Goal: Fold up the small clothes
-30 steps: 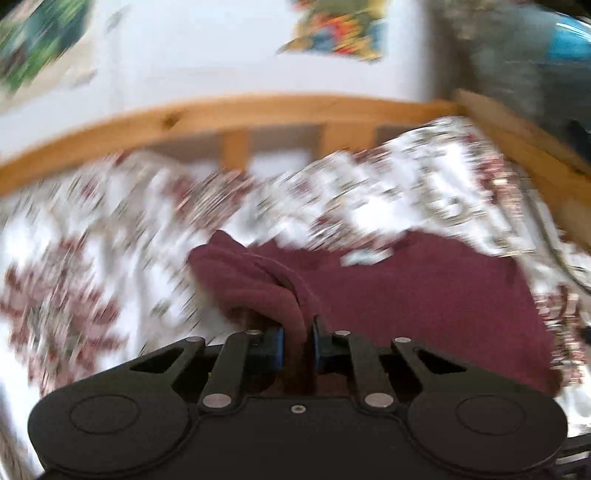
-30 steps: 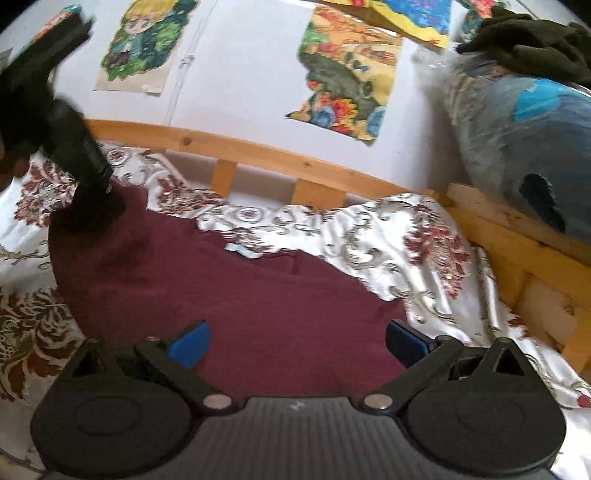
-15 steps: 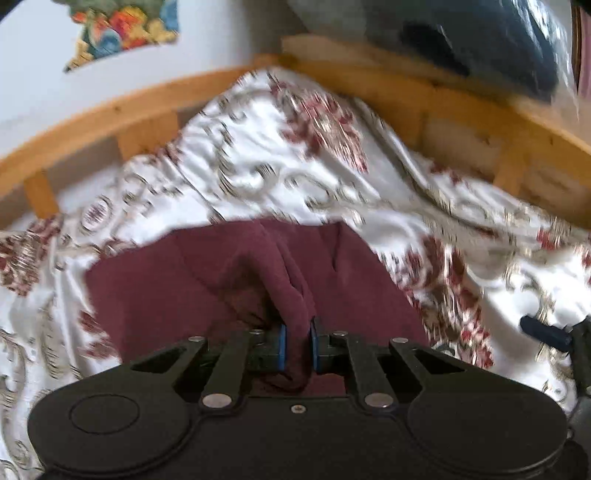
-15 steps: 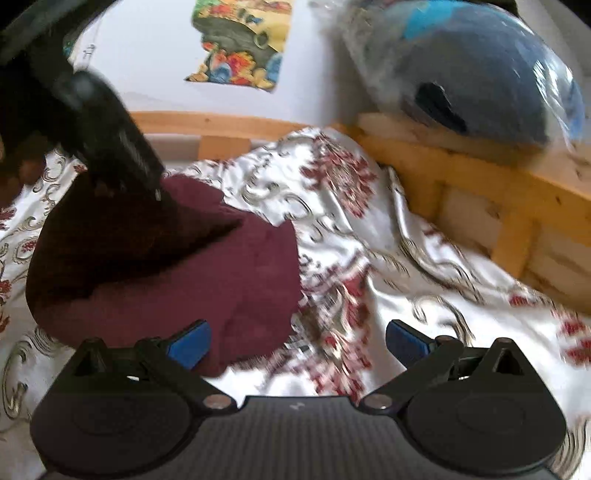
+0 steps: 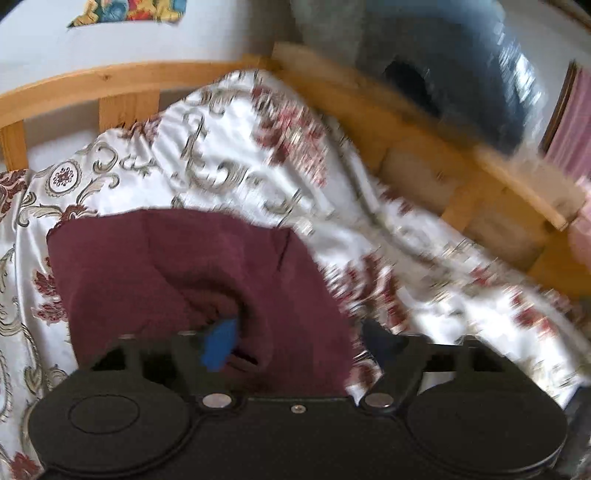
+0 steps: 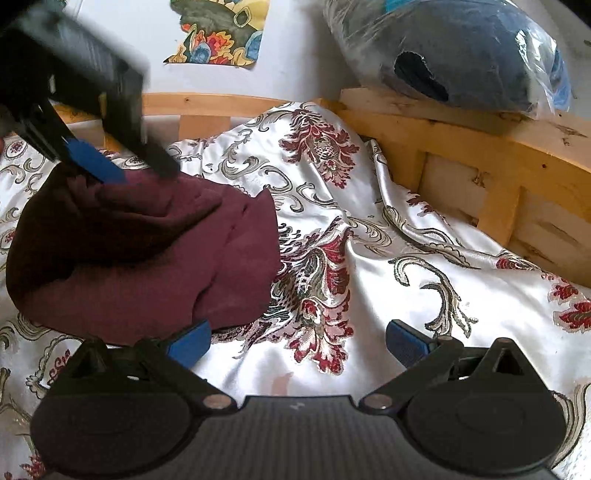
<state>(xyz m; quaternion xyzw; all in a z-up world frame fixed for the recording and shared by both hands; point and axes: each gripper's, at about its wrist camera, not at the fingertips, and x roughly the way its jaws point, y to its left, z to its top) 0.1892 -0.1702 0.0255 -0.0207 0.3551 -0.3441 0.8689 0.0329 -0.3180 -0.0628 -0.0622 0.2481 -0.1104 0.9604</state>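
A maroon garment [image 6: 147,251] lies folded over in a thick bundle on the patterned white bedspread [image 6: 369,229]. In the left wrist view the same maroon garment [image 5: 166,266] fills the lower middle. My left gripper [image 5: 299,339] is open just above it, with a fold of cloth lying between the spread fingers. It also shows in the right wrist view [image 6: 125,166], open over the garment's far edge. My right gripper [image 6: 295,341] is open and empty, low over the bedspread just right of the garment.
A wooden bed frame [image 6: 461,147] runs along the back and right side. A plastic-wrapped dark blue bundle [image 6: 461,55] rests on the frame's top right. Colourful posters [image 6: 221,33] hang on the white wall.
My left gripper carried a fold of the garment over to the right, then opened and let it go. The garment is now a compact bundle. My right gripper stayed open.
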